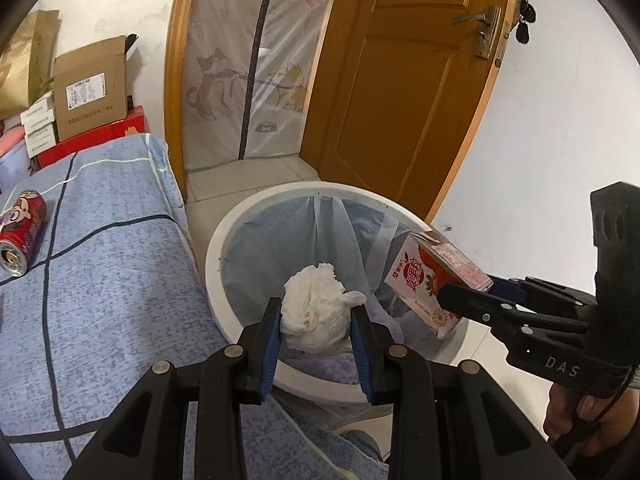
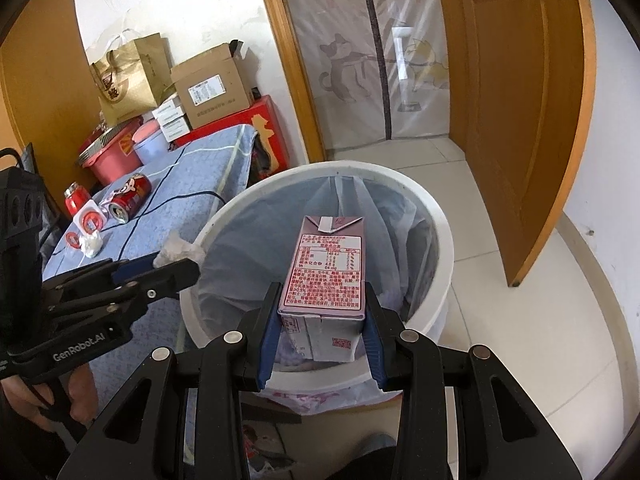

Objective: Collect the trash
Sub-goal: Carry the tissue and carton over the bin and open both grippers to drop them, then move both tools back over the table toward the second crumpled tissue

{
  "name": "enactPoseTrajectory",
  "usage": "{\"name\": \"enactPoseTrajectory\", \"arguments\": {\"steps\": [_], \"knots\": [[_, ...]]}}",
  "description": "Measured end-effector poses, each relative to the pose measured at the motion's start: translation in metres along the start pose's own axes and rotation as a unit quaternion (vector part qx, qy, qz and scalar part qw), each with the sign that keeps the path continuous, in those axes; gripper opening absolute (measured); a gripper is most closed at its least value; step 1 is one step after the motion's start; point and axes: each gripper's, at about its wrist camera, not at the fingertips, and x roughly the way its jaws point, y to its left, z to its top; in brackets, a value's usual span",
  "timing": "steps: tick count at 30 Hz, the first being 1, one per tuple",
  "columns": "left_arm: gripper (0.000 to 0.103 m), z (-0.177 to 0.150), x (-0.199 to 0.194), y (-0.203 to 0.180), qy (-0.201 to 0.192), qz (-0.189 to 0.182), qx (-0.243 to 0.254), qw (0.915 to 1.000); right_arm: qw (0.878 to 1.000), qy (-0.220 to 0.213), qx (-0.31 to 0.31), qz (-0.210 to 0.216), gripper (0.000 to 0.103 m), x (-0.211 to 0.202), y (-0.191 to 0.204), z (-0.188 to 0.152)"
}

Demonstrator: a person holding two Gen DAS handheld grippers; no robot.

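Note:
My left gripper (image 1: 316, 320) is shut on a crumpled white tissue (image 1: 314, 312) and holds it over the white trash bin (image 1: 224, 240) lined with a pale blue bag. My right gripper (image 2: 322, 320) is shut on a pink milk carton (image 2: 328, 272) and holds it above the bin (image 2: 444, 240). In the left wrist view the right gripper (image 1: 464, 292) shows with the carton (image 1: 428, 280) at the bin's right rim. In the right wrist view the left gripper (image 2: 176, 264) shows with the tissue (image 2: 180, 250) at the bin's left rim.
A table with a blue checked cloth (image 1: 104, 264) stands left of the bin. A red can (image 1: 20, 236) lies on it; the right wrist view shows the can (image 2: 128, 198), a small red bottle (image 2: 74, 200) and a white wad (image 2: 91, 244). Cardboard boxes (image 2: 212, 88) are stacked behind. An open wooden door (image 2: 524, 120) stands right.

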Motion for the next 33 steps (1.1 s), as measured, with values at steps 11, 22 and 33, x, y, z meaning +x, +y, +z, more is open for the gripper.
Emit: {"name": "enactPoseTrajectory", "arguments": {"steps": [11, 22, 33], "knots": [[0.042, 0.001, 0.008, 0.002, 0.005, -0.003, -0.005, 1.0, 1.0, 0.01, -0.006, -0.002, 0.04, 0.005, 0.003, 0.002], [0.044, 0.002, -0.011, 0.007, -0.012, 0.002, -0.012, 0.9999, 1.0, -0.011, -0.013, 0.0, 0.042, -0.007, 0.009, 0.005], [0.044, -0.004, -0.051, 0.021, -0.038, 0.024, -0.031, 0.9985, 0.998, -0.035, -0.042, 0.026, 0.042, -0.028, 0.038, 0.007]]}}
